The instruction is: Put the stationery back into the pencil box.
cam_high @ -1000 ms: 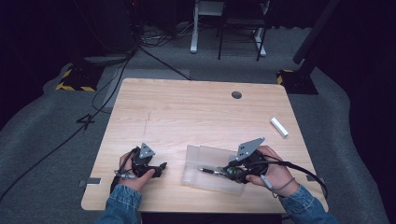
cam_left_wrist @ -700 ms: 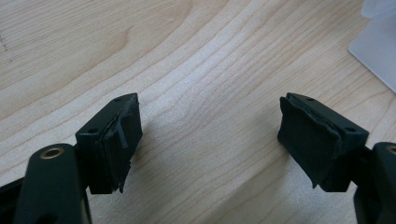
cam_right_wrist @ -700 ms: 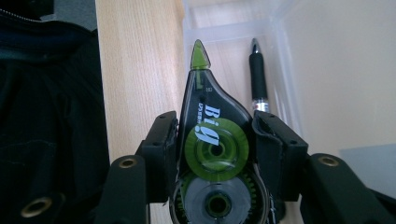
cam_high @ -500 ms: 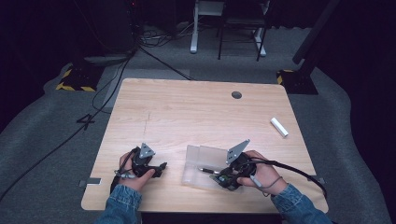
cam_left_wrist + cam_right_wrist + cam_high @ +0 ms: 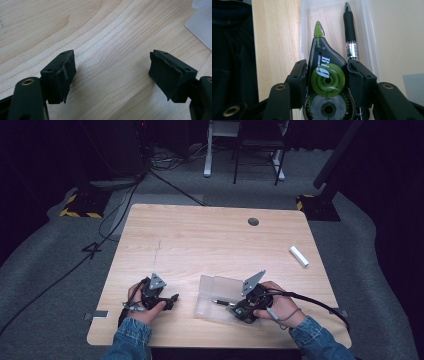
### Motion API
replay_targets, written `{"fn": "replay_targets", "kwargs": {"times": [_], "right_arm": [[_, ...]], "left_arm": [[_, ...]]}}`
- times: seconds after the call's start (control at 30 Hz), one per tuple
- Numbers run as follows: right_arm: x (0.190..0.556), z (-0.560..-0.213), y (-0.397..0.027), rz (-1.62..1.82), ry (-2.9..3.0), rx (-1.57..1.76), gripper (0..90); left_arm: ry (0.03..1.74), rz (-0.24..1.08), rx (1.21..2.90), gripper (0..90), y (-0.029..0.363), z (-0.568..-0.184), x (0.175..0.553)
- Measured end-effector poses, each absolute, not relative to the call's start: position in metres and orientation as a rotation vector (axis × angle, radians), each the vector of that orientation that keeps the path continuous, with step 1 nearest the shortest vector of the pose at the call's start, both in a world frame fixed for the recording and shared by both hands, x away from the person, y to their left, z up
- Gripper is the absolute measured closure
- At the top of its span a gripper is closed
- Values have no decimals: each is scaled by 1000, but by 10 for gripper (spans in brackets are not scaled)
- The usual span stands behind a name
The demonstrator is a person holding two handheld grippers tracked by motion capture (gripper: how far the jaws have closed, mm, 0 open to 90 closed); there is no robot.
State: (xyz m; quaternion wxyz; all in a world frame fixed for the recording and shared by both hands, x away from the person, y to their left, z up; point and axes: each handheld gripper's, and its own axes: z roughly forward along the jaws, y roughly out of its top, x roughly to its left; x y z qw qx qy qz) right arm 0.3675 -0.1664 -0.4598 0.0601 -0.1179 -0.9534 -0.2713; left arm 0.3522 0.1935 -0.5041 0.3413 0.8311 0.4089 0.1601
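A black and green correction tape dispenser (image 5: 325,72) sits between the pads of my right gripper (image 5: 327,75), which is shut on it; its green tip points into a clear plastic case (image 5: 367,42). A black pen (image 5: 350,32) lies in that case beside the dispenser. In the high view my right gripper (image 5: 239,308) is over the near part of the clear case (image 5: 220,287) at the table's front. My left gripper (image 5: 112,75) is open over bare wood, nothing between its pads (image 5: 62,75). It rests at the front left in the high view (image 5: 172,300).
A white cylindrical object (image 5: 299,256) lies near the right edge of the wooden table (image 5: 200,240). A round cable hole (image 5: 253,221) is at the back. A corner of the clear case (image 5: 201,25) shows at the left gripper view's upper right.
My right gripper has moved left and toward the front edge over the case, tilting as it went. The left gripper has stayed put.
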Motion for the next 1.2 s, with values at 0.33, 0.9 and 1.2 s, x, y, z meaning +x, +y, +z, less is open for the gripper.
{"fn": "replay_targets", "kwargs": {"times": [0.33,0.9,1.2], "right_arm": [[366,-462,-167,-771,-2930,-350,520],[363,-464,-169,-686,-2930,-338,518],[363,-464,-169,-687,-2908,-348,509]], "left_arm": [[1064,416,2162,215,194,-504,352],[1064,415,2161,215,193,-504,352],[1063,417,2163,215,194,-504,352]]}}
